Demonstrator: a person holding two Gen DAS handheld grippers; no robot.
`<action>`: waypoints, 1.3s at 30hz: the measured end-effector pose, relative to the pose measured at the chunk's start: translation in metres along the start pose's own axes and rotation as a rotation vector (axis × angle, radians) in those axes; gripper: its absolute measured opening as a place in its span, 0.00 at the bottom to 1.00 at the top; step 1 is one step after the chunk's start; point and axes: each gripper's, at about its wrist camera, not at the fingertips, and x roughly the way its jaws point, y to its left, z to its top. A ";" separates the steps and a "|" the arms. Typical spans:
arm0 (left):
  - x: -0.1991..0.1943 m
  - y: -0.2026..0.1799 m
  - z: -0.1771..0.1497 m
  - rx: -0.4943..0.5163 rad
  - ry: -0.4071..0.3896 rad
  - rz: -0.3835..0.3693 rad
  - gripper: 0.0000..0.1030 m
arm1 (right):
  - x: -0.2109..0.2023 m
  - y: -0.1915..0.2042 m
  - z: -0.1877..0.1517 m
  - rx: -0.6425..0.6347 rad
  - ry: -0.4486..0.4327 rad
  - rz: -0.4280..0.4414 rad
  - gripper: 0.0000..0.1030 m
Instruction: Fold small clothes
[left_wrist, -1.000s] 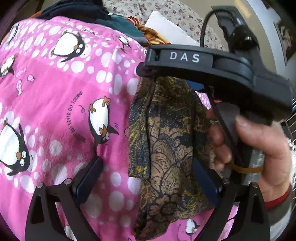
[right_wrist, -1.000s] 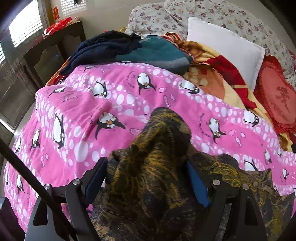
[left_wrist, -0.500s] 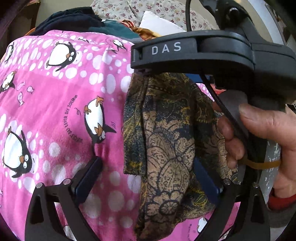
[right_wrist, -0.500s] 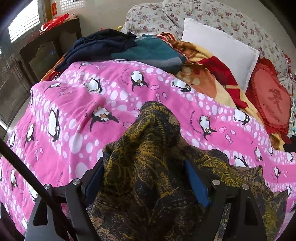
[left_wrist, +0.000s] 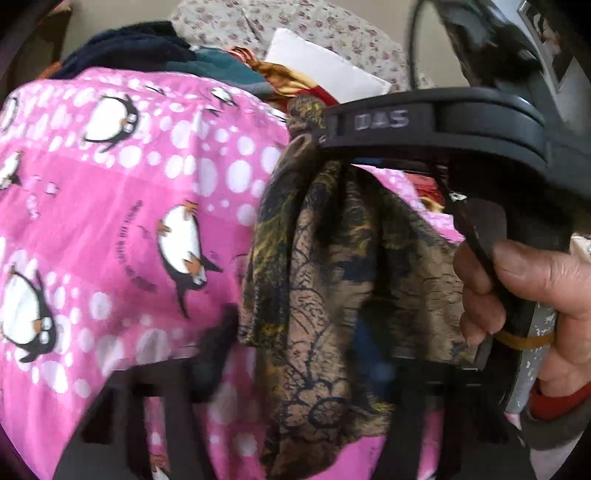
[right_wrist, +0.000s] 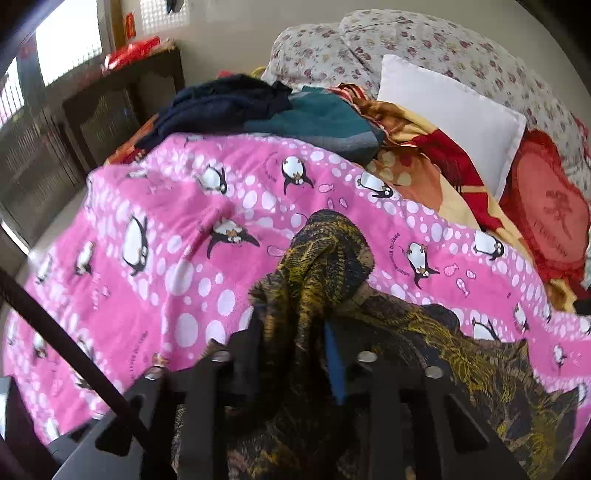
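A small dark garment with a brown and gold floral print (left_wrist: 332, 280) hangs over the pink penguin blanket (left_wrist: 129, 221). My right gripper (right_wrist: 295, 332) is shut on a bunched fold of the garment (right_wrist: 321, 266); the rest trails off to the right (right_wrist: 480, 369). In the left wrist view the right gripper's body (left_wrist: 424, 125) pinches the cloth's top and a hand holds its handle. My left gripper (left_wrist: 295, 343) sits at the hanging cloth, its fingers (left_wrist: 218, 343) blurred and closing in on it; the right finger is hidden by cloth.
A pile of dark blue and teal clothes (right_wrist: 266, 107) lies at the blanket's far edge. A white pillow (right_wrist: 450, 118), a red heart cushion (right_wrist: 546, 218) and floral bedding (right_wrist: 406, 48) lie behind. A dark cabinet (right_wrist: 110, 96) stands at the left by the window.
My right gripper has shut on the garment, its fingers drawn in from wide apart. My left gripper's fingers have moved inward toward the hanging cloth, blurred in motion.
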 end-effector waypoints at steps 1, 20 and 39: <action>0.001 -0.002 0.000 0.004 0.016 -0.037 0.31 | -0.005 -0.003 0.000 0.012 -0.008 0.013 0.21; -0.006 -0.215 -0.017 0.375 0.028 -0.243 0.20 | -0.168 -0.164 -0.071 0.179 -0.210 -0.003 0.15; 0.104 -0.343 -0.032 0.417 0.256 -0.334 0.79 | -0.158 -0.334 -0.184 0.511 -0.178 -0.091 0.40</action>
